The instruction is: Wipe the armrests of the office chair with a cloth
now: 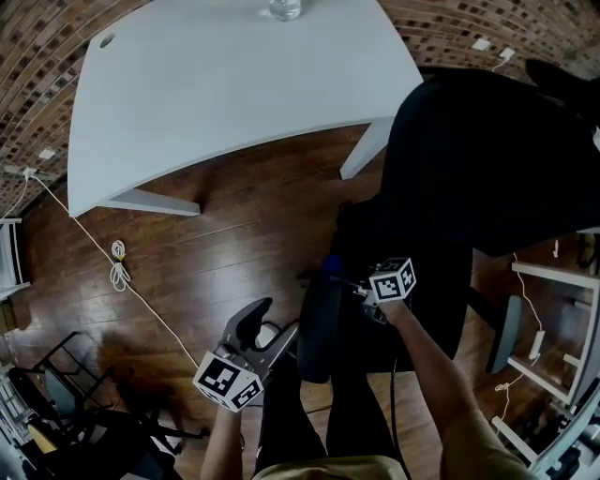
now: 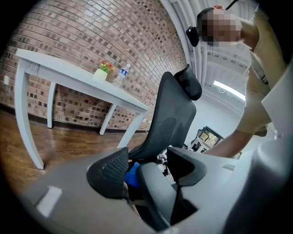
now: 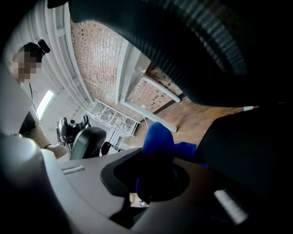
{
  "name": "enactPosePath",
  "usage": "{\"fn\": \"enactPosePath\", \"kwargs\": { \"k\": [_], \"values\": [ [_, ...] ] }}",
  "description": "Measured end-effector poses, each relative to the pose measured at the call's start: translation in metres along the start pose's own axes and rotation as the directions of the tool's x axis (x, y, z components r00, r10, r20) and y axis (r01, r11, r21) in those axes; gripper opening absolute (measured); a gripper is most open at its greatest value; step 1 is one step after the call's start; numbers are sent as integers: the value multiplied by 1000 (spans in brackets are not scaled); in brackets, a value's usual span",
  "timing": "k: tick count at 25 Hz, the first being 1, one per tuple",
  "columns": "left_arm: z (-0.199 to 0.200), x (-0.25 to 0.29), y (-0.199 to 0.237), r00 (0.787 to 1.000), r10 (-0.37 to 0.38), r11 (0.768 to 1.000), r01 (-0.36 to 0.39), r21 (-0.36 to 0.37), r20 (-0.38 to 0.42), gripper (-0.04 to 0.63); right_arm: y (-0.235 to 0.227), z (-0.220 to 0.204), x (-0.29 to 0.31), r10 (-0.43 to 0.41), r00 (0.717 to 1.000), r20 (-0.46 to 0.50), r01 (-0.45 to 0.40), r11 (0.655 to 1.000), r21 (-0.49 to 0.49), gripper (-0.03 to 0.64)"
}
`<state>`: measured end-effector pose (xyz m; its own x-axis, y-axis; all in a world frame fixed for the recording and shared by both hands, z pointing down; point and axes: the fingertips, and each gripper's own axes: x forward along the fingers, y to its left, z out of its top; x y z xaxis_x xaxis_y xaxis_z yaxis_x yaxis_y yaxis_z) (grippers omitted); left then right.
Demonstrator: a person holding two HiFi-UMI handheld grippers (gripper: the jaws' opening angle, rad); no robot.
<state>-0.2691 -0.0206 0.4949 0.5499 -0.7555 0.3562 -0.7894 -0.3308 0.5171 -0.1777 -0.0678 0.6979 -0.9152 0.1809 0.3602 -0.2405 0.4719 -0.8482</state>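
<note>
The right gripper (image 1: 352,279) has its jaws closed tight on a bunched blue cloth (image 3: 158,140), which bulges out beyond the jaw tips in the right gripper view. In the head view, the cloth (image 1: 330,265) sits at the far end of the office chair's (image 1: 487,159) dark armrest (image 1: 317,330), touching it, with the gripper's marker cube just to the right. The left gripper (image 1: 270,329) is held low and just left of the same armrest, and its jaws are spread wide. In the left gripper view, the rounded grey armrest (image 2: 155,194) rises in the gap between the two jaws, with space showing on either side, though it cannot be told whether either jaw rests against it. A patch of the blue cloth (image 2: 132,176) shows just behind the armrest, and beyond it stands the mesh back of the chair (image 2: 171,114) with its headrest. A white table (image 1: 234,84) stands on the wooden floor (image 1: 225,244) past the chair, with a clear bottle (image 1: 284,7) at its far edge.
</note>
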Motion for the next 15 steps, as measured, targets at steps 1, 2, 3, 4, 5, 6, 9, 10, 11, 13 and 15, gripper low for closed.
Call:
{"fn": "enactPosePath", "kwargs": {
  "k": [1, 2, 3, 4, 5, 6, 9, 10, 11, 13, 15],
  "values": [
    [-3, 1, 1, 1000, 4, 1000, -4, -3, -5, 247, -4, -4, 9, 26, 999, -27, -26, 1000, 4, 32],
    [-6, 3, 1, 1000, 7, 1000, -7, -6, -9, 247, -8, -8, 16, 46, 997, -54, -46, 999, 8, 32],
    [-9, 4, 1, 1000, 11, 1000, -11, -8, -11, 247, -12, -12, 21, 63, 995, -78, -62, 998, 14, 32],
    [-12, 6, 1, 1000, 13, 1000, -13, -10, -12, 247, -16, -14, 24, 80, 992, -98, -78, 997, 27, 32],
    [-14, 7, 1, 1000, 15, 1000, -15, -11, -13, 247, -18, -15, 26, 98, 989, -115, -94, 995, 43, 32],
    [-16, 7, 2, 1000, 17, 1000, -17, -13, -15, 247, -19, -16, 27, 116, 985, -129, -110, 992, 57, 32],
    [-21, 6, 7, 1000, 24, 1000, -24, -18, -18, 247, -16, -19, 29, 135, 969, -206, -131, 991, 34, 32],
    [-23, 6, 8, 999, 26, 999, -27, -19, -20, 247, -14, -22, 31, 122, 960, -251, -126, 992, -1, 32],
    [-24, 6, 9, 999, 28, 999, -29, -20, -21, 247, -12, -27, 34, 102, 948, -302, -119, 992, -39, 32],
    [-26, 8, 12, 999, 31, 999, -32, -23, -21, 247, -10, -33, 40, 71, 921, -384, -109, 991, -77, 32],
    [-27, 9, 12, 999, 31, 999, -32, -29, -17, 247, -10, -36, 41, 96, 905, -414, -121, 992, -35, 32]
  ]
}}
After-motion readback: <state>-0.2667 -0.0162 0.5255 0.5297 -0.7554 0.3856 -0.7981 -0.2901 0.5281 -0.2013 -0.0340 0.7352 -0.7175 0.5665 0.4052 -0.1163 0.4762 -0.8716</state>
